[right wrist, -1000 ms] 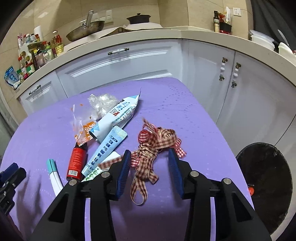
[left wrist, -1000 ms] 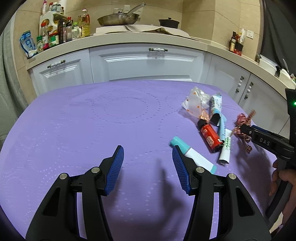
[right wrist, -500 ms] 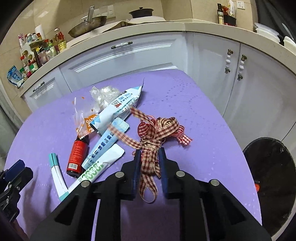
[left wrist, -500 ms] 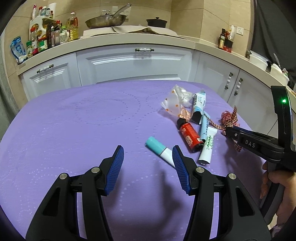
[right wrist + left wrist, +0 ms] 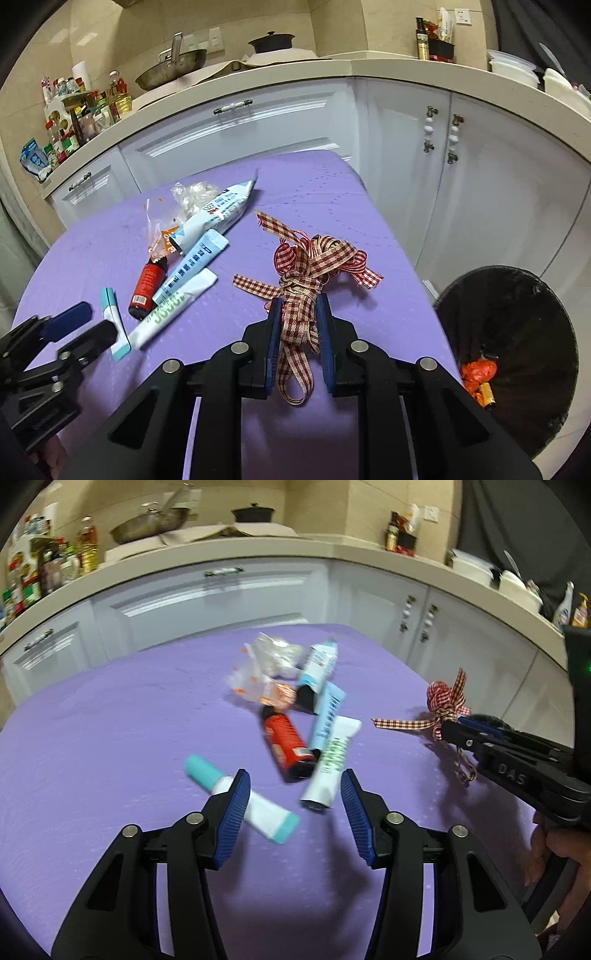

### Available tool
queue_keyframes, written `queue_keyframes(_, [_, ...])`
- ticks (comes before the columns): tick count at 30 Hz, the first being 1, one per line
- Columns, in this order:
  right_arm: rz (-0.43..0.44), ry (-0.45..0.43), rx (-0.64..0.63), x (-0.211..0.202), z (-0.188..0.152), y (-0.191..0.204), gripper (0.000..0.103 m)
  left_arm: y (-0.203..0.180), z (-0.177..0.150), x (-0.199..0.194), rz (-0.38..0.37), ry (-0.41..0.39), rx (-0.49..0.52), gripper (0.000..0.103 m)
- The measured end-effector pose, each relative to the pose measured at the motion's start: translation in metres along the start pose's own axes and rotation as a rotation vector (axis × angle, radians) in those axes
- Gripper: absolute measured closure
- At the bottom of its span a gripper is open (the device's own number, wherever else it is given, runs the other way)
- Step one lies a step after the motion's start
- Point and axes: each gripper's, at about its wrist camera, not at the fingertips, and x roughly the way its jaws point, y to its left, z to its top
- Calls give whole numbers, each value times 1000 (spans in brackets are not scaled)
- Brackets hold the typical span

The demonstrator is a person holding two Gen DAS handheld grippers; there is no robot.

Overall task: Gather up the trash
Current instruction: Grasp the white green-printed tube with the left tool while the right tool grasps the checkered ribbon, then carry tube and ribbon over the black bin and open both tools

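Note:
My right gripper is shut on a red checked ribbon and holds it above the purple table; the ribbon also shows in the left wrist view. My left gripper is open and empty, just above a teal-capped white tube and a white and green tube. A red bottle, a light blue tube, a blue and white pouch and a clear crumpled wrapper lie in a pile beyond it.
A black trash bin stands on the floor right of the table, with orange trash inside. White kitchen cabinets and a worktop with a pan and bottles run behind the table.
My right gripper closed on the ribbon and lifted it off the table. My left gripper moved right towards the pile of tubes, still open.

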Motion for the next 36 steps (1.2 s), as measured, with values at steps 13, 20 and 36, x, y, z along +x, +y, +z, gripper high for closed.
queue_keyframes(13, [26, 0, 32, -5, -12, -25, 83, -24, 1, 35, -8, 104, 58, 85])
queue_keyframes(20, [34, -11, 33, -10, -16, -28, 83, -27, 0, 27, 10, 75, 69, 95])
queue_keyframes(36, [-8, -70, 45, -41, -20, -46, 83, -44, -3, -14, -15, 9, 79, 96])
